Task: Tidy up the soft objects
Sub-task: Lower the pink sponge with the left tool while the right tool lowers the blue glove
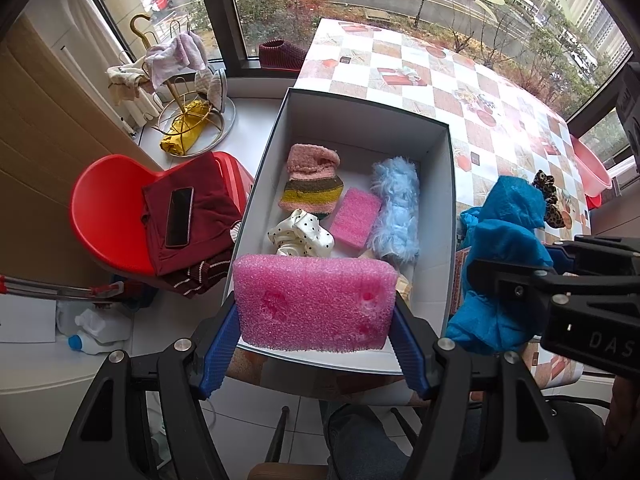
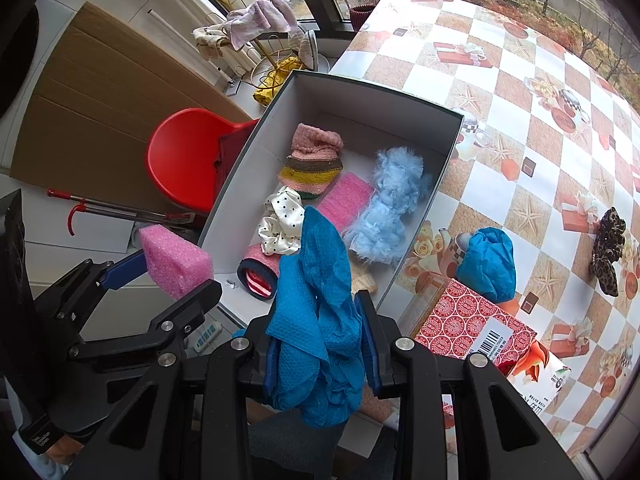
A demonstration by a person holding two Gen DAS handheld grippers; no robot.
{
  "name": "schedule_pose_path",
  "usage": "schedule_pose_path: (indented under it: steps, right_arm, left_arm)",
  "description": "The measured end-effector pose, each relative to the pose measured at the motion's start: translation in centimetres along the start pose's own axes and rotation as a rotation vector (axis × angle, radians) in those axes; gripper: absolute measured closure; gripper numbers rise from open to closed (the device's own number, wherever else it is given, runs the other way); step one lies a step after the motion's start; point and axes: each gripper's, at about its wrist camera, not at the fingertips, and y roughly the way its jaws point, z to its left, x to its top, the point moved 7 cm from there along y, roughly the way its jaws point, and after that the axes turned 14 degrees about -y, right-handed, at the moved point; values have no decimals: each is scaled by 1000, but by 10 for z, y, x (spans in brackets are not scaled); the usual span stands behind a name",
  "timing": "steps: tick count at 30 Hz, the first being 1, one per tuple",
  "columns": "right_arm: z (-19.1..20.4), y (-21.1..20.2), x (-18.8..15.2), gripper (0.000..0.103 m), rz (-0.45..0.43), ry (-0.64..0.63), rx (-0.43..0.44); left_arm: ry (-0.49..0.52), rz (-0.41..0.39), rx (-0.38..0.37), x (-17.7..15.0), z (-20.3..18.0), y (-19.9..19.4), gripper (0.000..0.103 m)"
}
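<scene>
My left gripper is shut on a big pink foam block, held above the near edge of the white box. Seen from the right wrist view, the same pink foam block hangs left of the white box. Inside lie a striped knit sock, a small pink sponge, a fluffy light-blue piece and a polka-dot scrunchie. My right gripper is shut on a blue cloth, beside the box. A second blue cloth lies on the table.
A leopard scrunchie lies at the table's right side, and a red patterned packet sits near the front edge. A red chair with dark red clothes and a phone stands left of the box. A stand with towels is by the window.
</scene>
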Motion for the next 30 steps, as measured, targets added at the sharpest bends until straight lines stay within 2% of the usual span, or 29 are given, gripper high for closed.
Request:
schedule_pose_path:
  steps: [30]
  right_arm:
    - [-5, 4, 0, 69, 8, 25, 1]
  left_arm:
    - [8, 12, -2, 1, -3, 5, 30]
